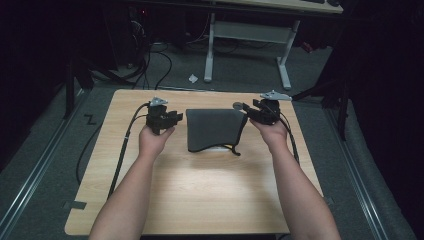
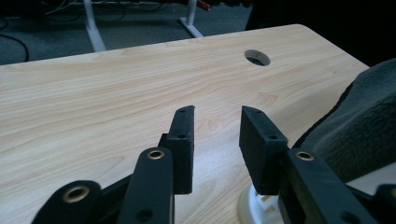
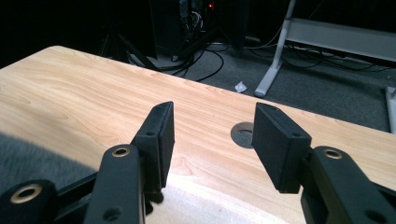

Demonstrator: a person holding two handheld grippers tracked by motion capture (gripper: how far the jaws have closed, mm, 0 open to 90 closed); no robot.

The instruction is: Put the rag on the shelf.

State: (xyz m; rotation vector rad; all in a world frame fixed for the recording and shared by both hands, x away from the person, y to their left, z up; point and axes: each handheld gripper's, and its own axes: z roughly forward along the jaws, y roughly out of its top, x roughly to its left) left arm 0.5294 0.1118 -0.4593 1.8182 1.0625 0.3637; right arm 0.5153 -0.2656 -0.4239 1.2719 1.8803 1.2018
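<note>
Two grippers flank a folded dark grey fleece cloth (image 1: 212, 127) that lies flat near the middle of the far half of the wooden table (image 1: 200, 190). The left gripper (image 1: 176, 118) sits just off the cloth's left edge, and the right gripper (image 1: 242, 111) sits at its far right corner, each hand resting low on the tabletop. That symmetric placement, one tool to either side, reads as a set-up for a two-handed move on the fabric, such as lifting or unfolding it from opposite edges.

In the left gripper view, the jaws stand moderately apart with bare wood between them; nothing is held. The fleece (image 2: 364, 126) rises at the right of that view, just beside the right-hand jaw but not between the pads. In the right gripper view, the jaws are spread wider and likewise hold nothing; the fleece (image 3: 32, 158) lies low at the left, beside the left-hand jaw. Ahead of both tools is the table's round cable hole (image 3: 243, 134).

A white object (image 1: 220, 148) peeks out from under the cloth's near edge, next to a dark cord or strap (image 1: 234, 149); I cannot tell what either is. The cloth's right edge curls up slightly, which probably gives the right-hand tool an easy lip to pinch.
</note>
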